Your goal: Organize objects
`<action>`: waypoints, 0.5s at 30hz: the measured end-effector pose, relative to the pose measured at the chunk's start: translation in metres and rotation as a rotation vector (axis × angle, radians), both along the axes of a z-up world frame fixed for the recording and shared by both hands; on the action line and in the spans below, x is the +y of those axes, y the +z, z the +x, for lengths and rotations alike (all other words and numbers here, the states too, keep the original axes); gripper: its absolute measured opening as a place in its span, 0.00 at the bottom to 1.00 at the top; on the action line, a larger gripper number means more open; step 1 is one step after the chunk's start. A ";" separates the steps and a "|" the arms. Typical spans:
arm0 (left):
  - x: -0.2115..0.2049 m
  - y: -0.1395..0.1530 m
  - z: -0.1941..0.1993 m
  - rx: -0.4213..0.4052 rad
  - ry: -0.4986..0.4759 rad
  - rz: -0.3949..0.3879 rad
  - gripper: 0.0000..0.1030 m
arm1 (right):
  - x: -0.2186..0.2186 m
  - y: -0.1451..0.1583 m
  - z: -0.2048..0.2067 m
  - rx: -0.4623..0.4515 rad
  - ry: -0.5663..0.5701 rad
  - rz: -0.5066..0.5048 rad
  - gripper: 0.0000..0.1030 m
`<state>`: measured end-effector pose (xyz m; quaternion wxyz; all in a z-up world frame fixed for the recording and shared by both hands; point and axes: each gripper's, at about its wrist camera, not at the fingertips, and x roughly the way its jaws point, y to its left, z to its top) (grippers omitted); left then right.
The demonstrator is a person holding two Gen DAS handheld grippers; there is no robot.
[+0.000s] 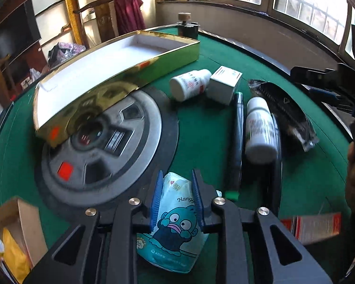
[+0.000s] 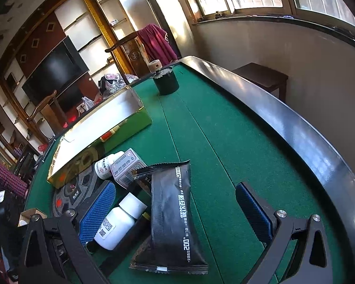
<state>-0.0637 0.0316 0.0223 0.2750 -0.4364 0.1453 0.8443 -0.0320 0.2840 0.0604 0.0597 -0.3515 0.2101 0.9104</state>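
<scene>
Bare felt (image 2: 224, 156) lay open toward the rim (image 2: 284, 127). The left claw (image 1: 176, 189) pinched the tissue pack (image 1: 175, 224); the right claw (image 2: 175, 203), wide, straddled the black pouch (image 2: 172, 213).

Teal cartoon tissue pack (image 1: 175, 224) — pinched, tilted

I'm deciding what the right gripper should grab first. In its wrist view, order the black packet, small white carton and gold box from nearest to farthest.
1. black packet, between the right gripper's open fingers.
2. small white carton, beyond, to the left.
3. gold box, farthest, upper left.
</scene>
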 end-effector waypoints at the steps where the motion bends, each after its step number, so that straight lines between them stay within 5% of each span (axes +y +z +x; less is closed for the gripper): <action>1: -0.004 0.000 0.002 -0.006 0.006 0.005 0.24 | 0.000 -0.001 0.000 -0.003 0.000 0.001 1.00; 13: -0.040 0.004 0.021 -0.055 0.105 0.074 0.29 | 0.000 -0.004 -0.002 -0.020 -0.001 0.008 1.00; 15: -0.045 0.010 0.026 -0.053 0.121 0.097 0.42 | 0.000 -0.005 -0.002 -0.022 0.001 0.009 1.00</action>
